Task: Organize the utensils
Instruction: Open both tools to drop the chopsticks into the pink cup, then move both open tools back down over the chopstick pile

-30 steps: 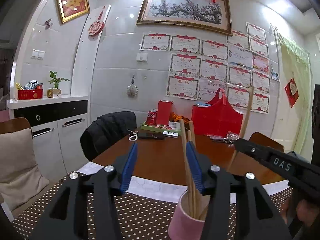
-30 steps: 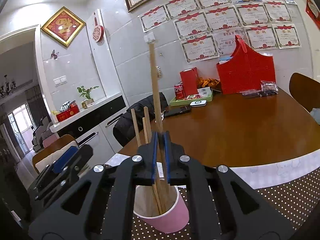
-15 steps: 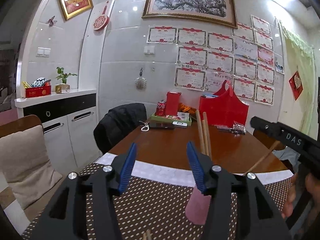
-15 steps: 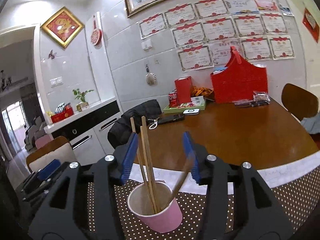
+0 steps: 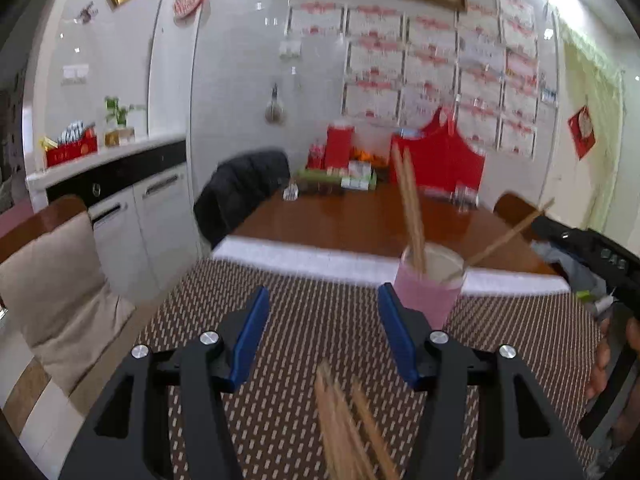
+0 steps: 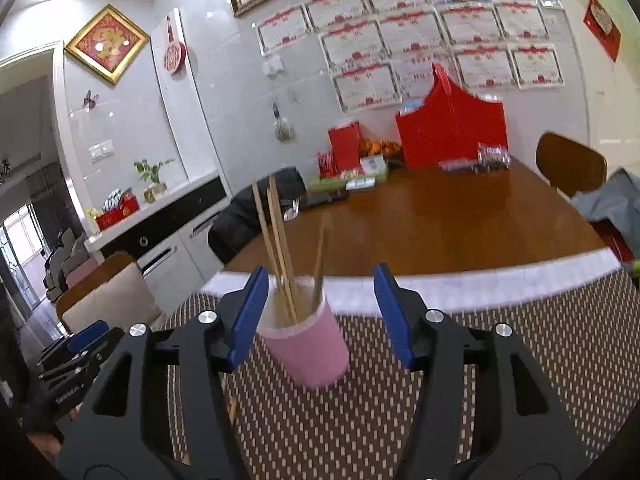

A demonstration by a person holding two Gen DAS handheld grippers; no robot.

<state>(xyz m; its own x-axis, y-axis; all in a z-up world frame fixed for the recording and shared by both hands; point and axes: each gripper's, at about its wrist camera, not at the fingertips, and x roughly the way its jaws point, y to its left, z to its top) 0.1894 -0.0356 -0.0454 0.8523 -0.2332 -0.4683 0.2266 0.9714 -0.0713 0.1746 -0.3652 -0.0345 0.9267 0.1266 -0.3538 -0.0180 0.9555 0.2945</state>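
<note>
Three chopsticks [image 6: 280,248] are standing in the pink cup [image 6: 308,344] as the right gripper [image 6: 320,312] is opening empty; left gripper [image 5: 320,320], agape, is nearing loose chopsticks [image 5: 344,432].

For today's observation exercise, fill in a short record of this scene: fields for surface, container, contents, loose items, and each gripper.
surface: dotted brown mat on a wooden table
container: pink cup, upright
contents: three chopsticks
loose items: more chopsticks on mat
left gripper: jaws apart, nothing between
right gripper: jaws opening, not touching the cup
</note>
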